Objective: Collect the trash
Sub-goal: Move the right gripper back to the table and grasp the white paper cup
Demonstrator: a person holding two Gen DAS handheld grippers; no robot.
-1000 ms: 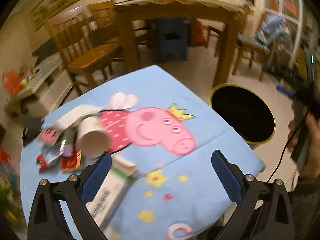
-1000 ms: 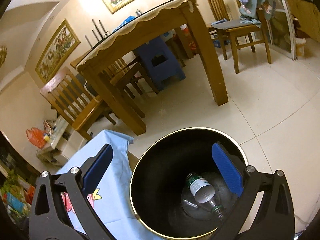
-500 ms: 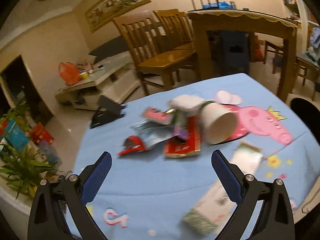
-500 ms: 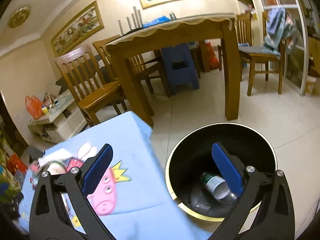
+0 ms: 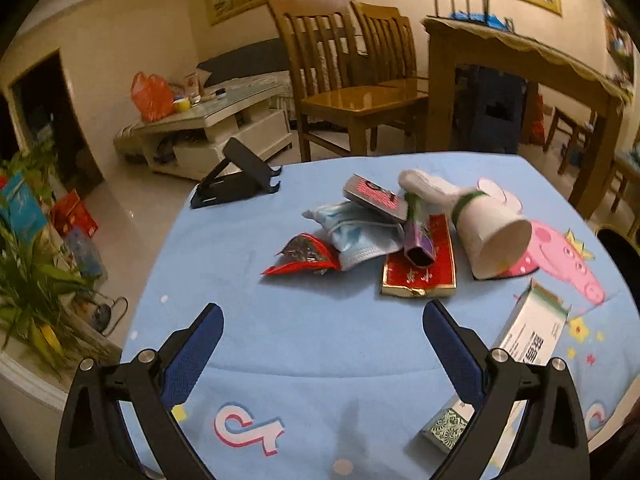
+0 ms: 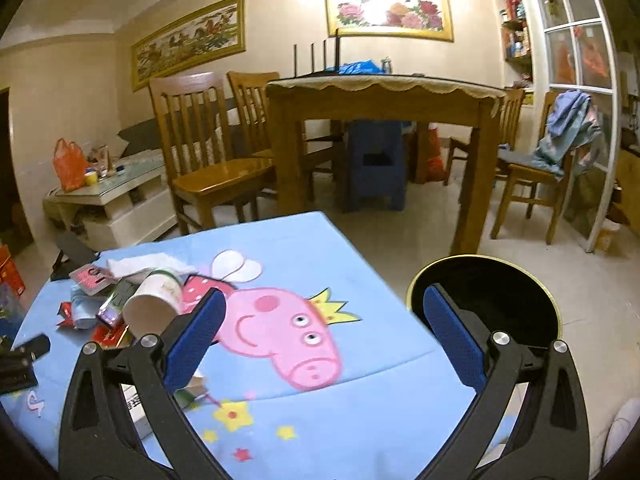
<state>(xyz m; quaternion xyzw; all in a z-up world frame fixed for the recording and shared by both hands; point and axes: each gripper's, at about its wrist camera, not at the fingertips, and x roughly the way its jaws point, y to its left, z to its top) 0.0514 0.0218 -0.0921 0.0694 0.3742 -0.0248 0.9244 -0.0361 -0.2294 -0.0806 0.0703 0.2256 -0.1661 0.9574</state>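
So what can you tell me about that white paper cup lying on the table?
The paper cup is white, with a green band near its base and faint print on its side. It lies tipped over on the blue cartoon tablecloth, its open mouth turned toward the left gripper's camera, and looks empty. Its base end pokes in among the litter pile, against crumpled white paper. Neither gripper touches it.

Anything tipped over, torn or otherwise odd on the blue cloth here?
Yes: the paper cup lies on its side, mouth open, against a heap of wrappers. The red foil wrapper beside it is torn open and crumpled. Nothing looks spilled.
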